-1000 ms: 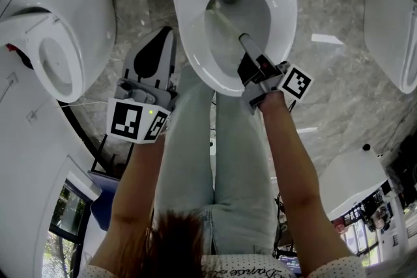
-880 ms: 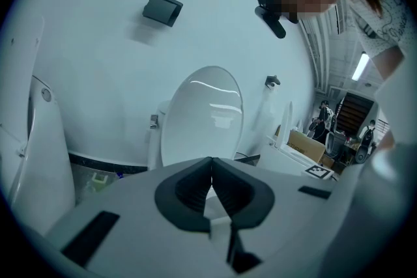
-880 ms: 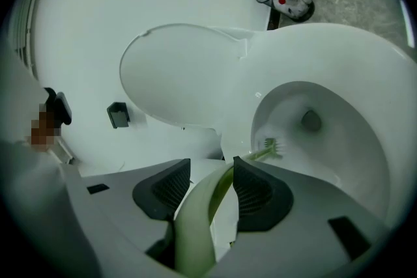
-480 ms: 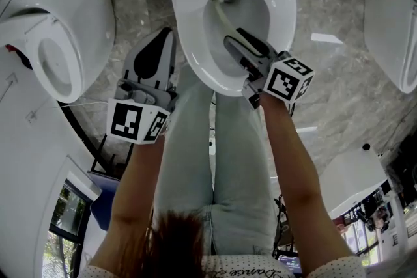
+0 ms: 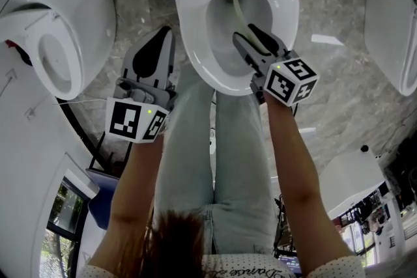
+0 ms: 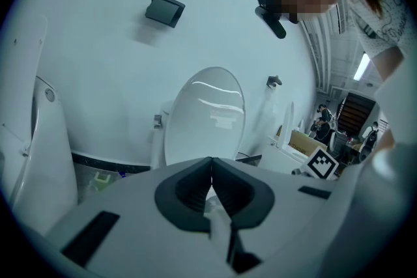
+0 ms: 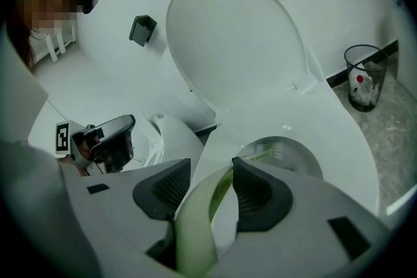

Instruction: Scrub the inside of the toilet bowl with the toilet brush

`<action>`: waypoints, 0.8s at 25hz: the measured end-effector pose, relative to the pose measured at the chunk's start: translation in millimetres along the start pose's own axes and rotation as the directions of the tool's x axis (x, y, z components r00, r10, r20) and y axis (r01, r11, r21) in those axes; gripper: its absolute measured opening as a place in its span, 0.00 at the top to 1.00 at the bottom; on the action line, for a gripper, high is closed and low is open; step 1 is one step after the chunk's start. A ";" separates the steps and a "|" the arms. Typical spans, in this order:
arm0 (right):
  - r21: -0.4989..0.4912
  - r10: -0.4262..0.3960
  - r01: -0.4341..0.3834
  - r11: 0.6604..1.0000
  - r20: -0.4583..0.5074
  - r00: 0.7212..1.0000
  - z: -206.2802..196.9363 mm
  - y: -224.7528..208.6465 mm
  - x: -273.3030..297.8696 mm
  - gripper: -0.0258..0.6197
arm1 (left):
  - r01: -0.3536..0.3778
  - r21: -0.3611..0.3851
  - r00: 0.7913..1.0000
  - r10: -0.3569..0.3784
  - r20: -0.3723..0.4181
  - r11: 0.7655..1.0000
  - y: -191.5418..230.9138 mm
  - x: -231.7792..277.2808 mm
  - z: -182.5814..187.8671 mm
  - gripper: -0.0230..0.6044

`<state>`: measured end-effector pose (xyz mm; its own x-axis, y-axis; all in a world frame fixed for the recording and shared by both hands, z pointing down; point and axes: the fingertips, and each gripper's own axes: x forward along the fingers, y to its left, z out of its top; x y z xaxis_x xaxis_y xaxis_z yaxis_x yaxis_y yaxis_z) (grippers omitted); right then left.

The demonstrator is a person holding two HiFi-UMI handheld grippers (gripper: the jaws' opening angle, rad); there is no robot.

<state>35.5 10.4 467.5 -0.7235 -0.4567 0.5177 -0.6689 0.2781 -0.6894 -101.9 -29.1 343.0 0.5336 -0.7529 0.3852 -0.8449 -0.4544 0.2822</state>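
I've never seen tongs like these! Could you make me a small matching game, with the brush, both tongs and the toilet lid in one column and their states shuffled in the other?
Things:
1. toilet brush
2. left tongs
3. right tongs
4. toilet lid

States:
A. shut, holding nothing
B. raised upright
C. head down inside the bowl
D. clamped on a pale green handle

Pairs: 1-C, 2-A, 3-D, 4-B
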 end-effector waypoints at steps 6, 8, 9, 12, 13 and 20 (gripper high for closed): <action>-0.024 -0.053 0.053 0.998 -0.002 0.999 -1.2 -9.9 -7.6 0.66 | 0.001 -0.001 1.000 -0.001 0.001 1.000 0.2 -1.4 -1.0 0.96; -0.006 -0.077 0.078 0.997 0.018 0.997 -0.1 -12.9 -10.8 0.66 | 0.007 -0.003 1.000 -0.007 0.001 1.000 -0.5 -1.7 -0.9 0.96; 0.004 -0.091 0.091 0.996 0.031 0.995 0.6 -14.2 -12.5 0.66 | 0.010 -0.003 1.000 -0.010 0.002 1.000 -0.9 -1.5 -0.9 0.96; 0.024 -0.135 0.133 0.991 0.057 0.989 -0.4 -16.8 -17.8 0.66 | 0.014 -0.001 1.000 -0.014 0.002 1.000 -1.5 -0.7 -0.6 0.96; 0.030 -0.150 0.148 0.989 0.060 0.987 -2.4 -17.3 -20.5 0.66 | 0.014 0.000 1.000 -0.014 0.002 1.000 -1.9 -0.9 -0.3 0.96; 0.075 -0.252 0.246 0.966 0.086 0.964 -20.1 -24.5 -50.3 0.67 | 0.023 0.004 1.000 -0.023 0.005 1.000 -4.9 -3.2 2.2 0.96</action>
<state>84.9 43.5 468.6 -0.5143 -0.5832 0.6288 -0.8113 0.0930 -0.5772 -99.6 -25.5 338.4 0.5526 -0.7446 0.3745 -0.8327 -0.4736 0.2870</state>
